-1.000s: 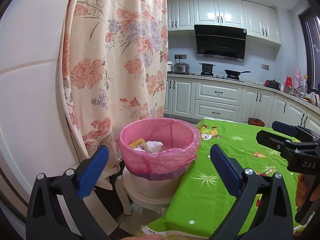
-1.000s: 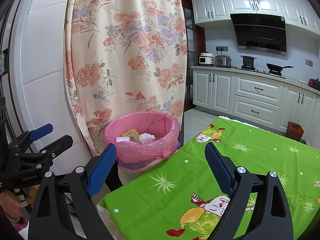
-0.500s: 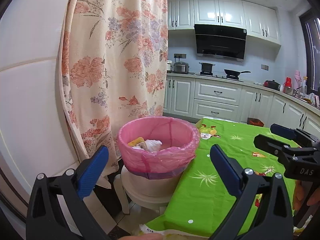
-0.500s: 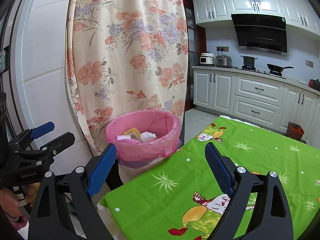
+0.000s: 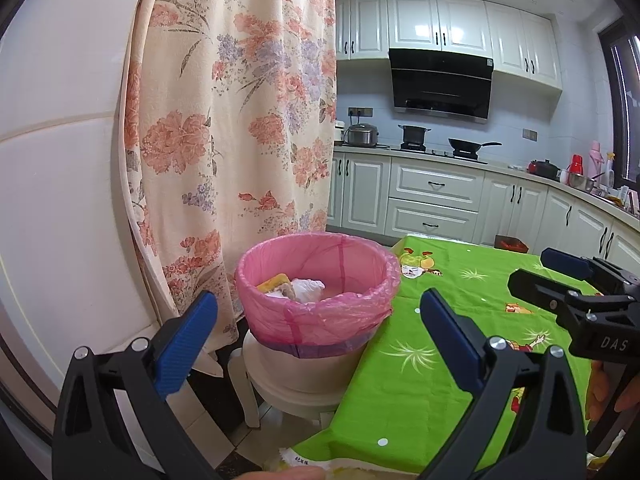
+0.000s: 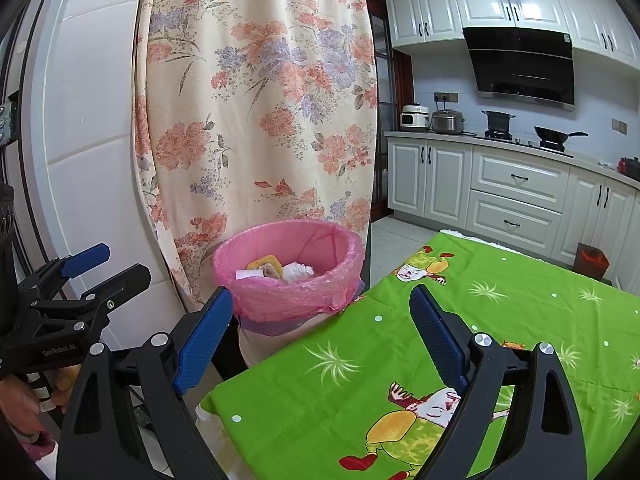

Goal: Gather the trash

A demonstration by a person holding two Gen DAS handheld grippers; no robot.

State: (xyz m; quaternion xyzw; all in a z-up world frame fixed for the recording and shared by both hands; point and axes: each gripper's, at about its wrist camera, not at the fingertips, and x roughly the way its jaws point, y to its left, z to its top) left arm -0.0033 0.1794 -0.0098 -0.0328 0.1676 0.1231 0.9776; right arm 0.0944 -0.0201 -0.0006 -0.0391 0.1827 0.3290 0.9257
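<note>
While both stand spread and empty, the left hand-held gripper [image 5: 318, 320] lies nearer than the right hand-held gripper [image 6: 320, 316] to the pink-lined bin [image 5: 316, 300] off the bench [image 5: 460, 344] corner.

This is a home kitchen. White panelled cabinets [image 5: 436, 20] run along the upper right of the frame, with a black range hood [image 5: 440, 82] under them. Below sit a pot [image 5: 414, 133] and a wok [image 5: 470, 145] on the stove, and a rice cooker [image 5: 361, 135] on the counter above white drawers [image 5: 434, 200]. At lower right a bench wears a bright green cartoon-print tablecloth [image 5: 440, 344]. A floral curtain [image 5: 240, 120] hangs at centre left, and a bin with a pink bag [image 5: 320, 320] stands on a white stool [image 5: 292, 392].
</note>
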